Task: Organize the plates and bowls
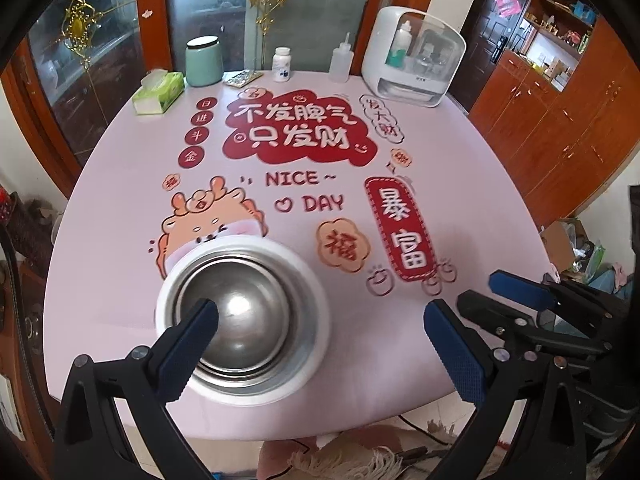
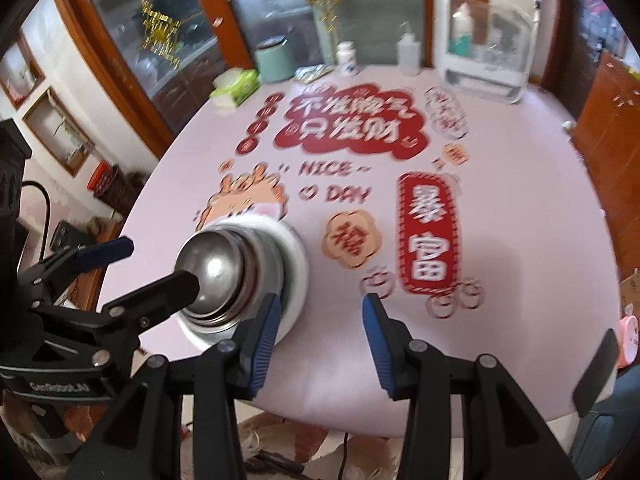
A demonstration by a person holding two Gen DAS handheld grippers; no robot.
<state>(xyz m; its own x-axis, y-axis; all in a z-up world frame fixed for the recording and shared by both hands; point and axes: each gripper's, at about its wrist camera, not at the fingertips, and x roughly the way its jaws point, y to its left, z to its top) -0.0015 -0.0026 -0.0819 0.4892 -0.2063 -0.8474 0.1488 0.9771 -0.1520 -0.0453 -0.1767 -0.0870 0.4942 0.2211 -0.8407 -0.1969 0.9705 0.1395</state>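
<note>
A steel bowl (image 1: 244, 312) sits nested on a white plate (image 1: 312, 344) near the front edge of the pink table (image 1: 120, 208). My left gripper (image 1: 320, 340) is open wide, its left finger over the bowl and its right finger off to the right. In the right wrist view the bowl (image 2: 228, 272) and plate (image 2: 294, 264) lie at the left. My right gripper (image 2: 320, 340) is open and empty, just right of the plate, over the table edge. It also shows in the left wrist view (image 1: 492, 292).
At the table's far edge stand a tissue pack (image 1: 158, 92), a green canister (image 1: 204, 60), a pill bottle (image 1: 282, 65), a squeeze bottle (image 1: 341, 62) and a white appliance (image 1: 416, 56). Wooden cabinets (image 1: 560, 120) stand at the right. Floor clutter lies below the front edge.
</note>
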